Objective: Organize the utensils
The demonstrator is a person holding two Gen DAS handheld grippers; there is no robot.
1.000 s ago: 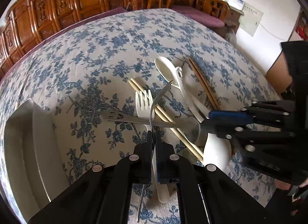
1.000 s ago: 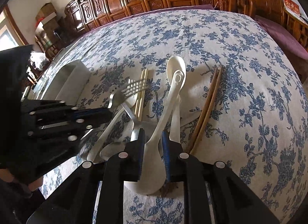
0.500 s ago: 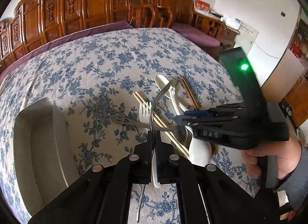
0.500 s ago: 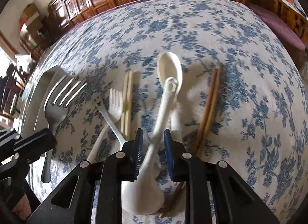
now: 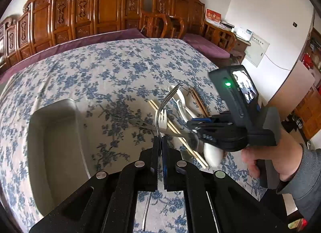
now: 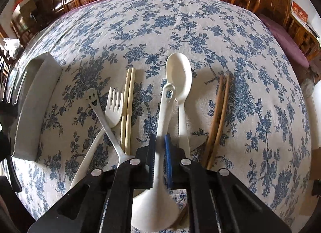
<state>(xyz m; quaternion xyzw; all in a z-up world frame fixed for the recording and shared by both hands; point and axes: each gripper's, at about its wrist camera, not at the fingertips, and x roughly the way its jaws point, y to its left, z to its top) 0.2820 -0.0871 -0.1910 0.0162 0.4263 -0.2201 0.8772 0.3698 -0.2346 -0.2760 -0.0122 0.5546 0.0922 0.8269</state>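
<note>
Above the tablecloth (image 6: 200,32), left hand-held gripper (image 5: 161,142) pinches a metal fork (image 5: 167,97), right hand-held gripper (image 6: 159,144) a white ladle (image 6: 160,132).

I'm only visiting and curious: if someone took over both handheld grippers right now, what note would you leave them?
Left gripper: shut on the metal fork, raised beside the tray.
Right gripper: shut on a white spoon by its handle.
On the cloth: second white spoon, white fork, smiley-handled metal utensil, pale chopsticks, brown chopsticks.
Done: nothing visible in the tray.
Left: everything, held pieces first.
</note>
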